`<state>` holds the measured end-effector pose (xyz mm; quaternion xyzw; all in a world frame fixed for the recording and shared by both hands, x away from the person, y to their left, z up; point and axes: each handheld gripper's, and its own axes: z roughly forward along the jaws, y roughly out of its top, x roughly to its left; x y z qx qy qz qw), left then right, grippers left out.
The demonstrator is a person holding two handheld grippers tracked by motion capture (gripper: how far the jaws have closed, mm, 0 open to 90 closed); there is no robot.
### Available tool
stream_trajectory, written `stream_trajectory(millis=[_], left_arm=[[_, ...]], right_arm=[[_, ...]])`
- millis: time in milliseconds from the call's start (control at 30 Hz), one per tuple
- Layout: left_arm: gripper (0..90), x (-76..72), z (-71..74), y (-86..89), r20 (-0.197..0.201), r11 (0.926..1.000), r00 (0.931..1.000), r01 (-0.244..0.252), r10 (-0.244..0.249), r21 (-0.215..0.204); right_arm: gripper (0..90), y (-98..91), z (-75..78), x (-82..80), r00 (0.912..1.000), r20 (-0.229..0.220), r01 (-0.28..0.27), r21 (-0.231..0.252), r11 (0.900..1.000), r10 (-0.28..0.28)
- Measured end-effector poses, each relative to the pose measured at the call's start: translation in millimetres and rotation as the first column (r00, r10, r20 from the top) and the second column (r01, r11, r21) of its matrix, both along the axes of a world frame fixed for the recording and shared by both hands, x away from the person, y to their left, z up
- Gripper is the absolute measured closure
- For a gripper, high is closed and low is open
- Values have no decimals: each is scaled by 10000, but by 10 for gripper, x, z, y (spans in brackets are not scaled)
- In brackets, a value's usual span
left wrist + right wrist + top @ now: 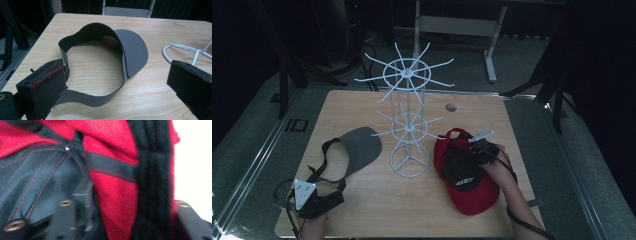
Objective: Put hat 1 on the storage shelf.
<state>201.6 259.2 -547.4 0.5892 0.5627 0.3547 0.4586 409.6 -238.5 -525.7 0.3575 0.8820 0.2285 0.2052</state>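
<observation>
A white wire rack (408, 117) stands upright about mid-bench, two tiers of spokes sticking out like bike wheels, ring base flat on the wood. The bench (377, 210) is a light wood-grain top with a small round grey spot (451, 107) near its far edge, to the right of the rack. Around the bench there's a greyish mat-like surround (252, 145), and past it a dark room with a pale grey frame on legs (462, 25) at the back. Black stand legs (557, 95) sit off to the right.
</observation>
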Motion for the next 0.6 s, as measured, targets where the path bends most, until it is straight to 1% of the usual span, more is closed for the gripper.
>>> stream_trajectory(millis=[67, 167, 200, 233, 300, 333, 367, 400, 500, 600], left_arm=[[20, 3, -2, -1, -15, 10000, 10000, 16, -16, 13], [20, 3, -2, -4, -35, 10000, 10000, 22, -22, 48], [20, 2, -1, -4, -54, 10000, 10000, 41, -41, 91], [20, 2, -2, -5, -57, 10000, 10000, 38, -38, 90], [20, 2, -1, -5, -54, 10000, 10000, 38, -38, 81], [20, 2, -1, -5, -59, 9999, 10000, 29, -28, 101], [20, 1, 0, -5, -61, 10000, 10000, 27, -27, 90], [20, 1, -1, -4, -59, 10000, 10000, 35, -35, 85], [20, 1, -2, -3, -73, 10000, 10000, 29, -28, 82], [20, 2, -1, -7, -76, 10000, 10000, 29, -28, 95]], right_arm=[[580, 6, -18, -13, 9998, -105, -144, -58, 9999, 143], [733, 19, -36, -39, 9993, -176, -325, -163, 9993, 322], [814, 19, -39, -46, 9991, -215, -373, -154, 9992, 370], [837, 11, -39, -53, 9992, -193, -344, -132, 9993, 342], [864, -2, -41, -59, 9990, -410, -168, -20, 9999, 167], [868, -6, -40, -65, 9989, -447, -104, -75, 9999, 100], [870, -11, -32, -80, 9993, -381, -51, -80, 10000, 48], [870, -27, -17, -96, 9998, -222, 23, 56, 10000, -22], [873, -83, 34, -134, 9988, -229, 438, 581, 9973, -425], [874, -124, 88, -179, 9984, -166, 557, 851, 9948, -545]])
